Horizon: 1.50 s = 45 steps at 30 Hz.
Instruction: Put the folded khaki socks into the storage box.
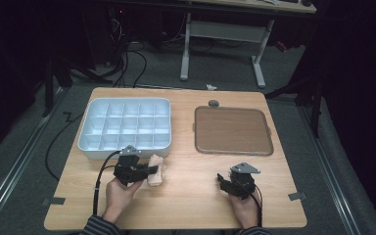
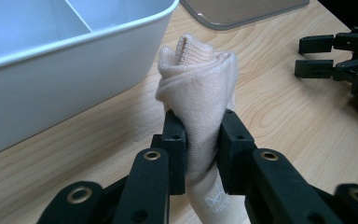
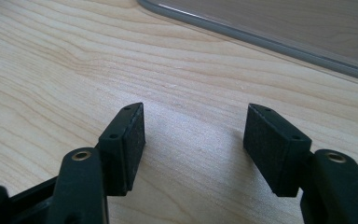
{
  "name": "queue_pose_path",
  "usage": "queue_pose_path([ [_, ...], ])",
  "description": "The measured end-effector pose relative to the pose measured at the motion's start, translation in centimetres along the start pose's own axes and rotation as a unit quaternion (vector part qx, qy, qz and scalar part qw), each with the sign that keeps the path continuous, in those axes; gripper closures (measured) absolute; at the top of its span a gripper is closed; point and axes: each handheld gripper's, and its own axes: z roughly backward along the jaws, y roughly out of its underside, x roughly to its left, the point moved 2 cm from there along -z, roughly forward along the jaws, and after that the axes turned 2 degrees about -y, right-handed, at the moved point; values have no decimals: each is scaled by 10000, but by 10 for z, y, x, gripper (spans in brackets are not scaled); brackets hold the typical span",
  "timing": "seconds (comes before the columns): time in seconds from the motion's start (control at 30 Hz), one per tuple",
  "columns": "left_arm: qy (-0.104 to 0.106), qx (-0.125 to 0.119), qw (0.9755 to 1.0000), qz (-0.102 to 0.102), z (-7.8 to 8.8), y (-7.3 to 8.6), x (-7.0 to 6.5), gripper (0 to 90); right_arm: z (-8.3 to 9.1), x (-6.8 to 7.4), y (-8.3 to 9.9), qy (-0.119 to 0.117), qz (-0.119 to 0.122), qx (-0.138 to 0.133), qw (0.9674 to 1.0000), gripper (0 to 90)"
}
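Note:
A rolled beige sock [image 1: 155,175] [image 2: 200,98] is pinched between the black jaws of my left gripper [image 1: 152,170] [image 2: 201,140], just in front of the white compartment tray [image 1: 98,145] [image 2: 65,88]. The sock's rolled end sticks up past the pads; small white lettering shows low on it. My right gripper [image 1: 221,178] [image 3: 193,140] rests near the table's front right, jaws wide apart with bare wood between them. From the left gripper view the right gripper [image 2: 319,56] appears farther off with its jaws apart.
A brown flat lid [image 1: 232,130] [image 3: 284,28] [image 2: 242,11] with a grey rim lies on the table's right half. The white tray has several open compartments. A small dark round object [image 1: 214,103] sits at the table's far edge. A desk frame and cables stand beyond.

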Motion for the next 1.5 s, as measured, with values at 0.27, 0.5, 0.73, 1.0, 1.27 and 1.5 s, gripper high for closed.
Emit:
queue_pose_path([
  [0.27,-54,-67,10000,14,11,-3,5,757,0,0,0,-1,1,-3,10000,385],
  [0.5,-54,-87,9999,63,17,-5,9,758,0,0,0,-9,6,-2,10000,383],
  [0.73,-121,-73,9999,75,23,-5,13,758,0,0,0,-11,-1,1,10000,382],
  [1.0,-154,-86,9998,123,31,-5,19,758,0,0,0,-11,3,1,10000,381],
  [1.27,-243,-146,9995,130,42,-5,25,757,0,0,0,-7,23,1,10000,381],
  [1.5,-237,-261,9990,269,52,-6,33,757,0,0,0,-7,17,3,10000,381],
])
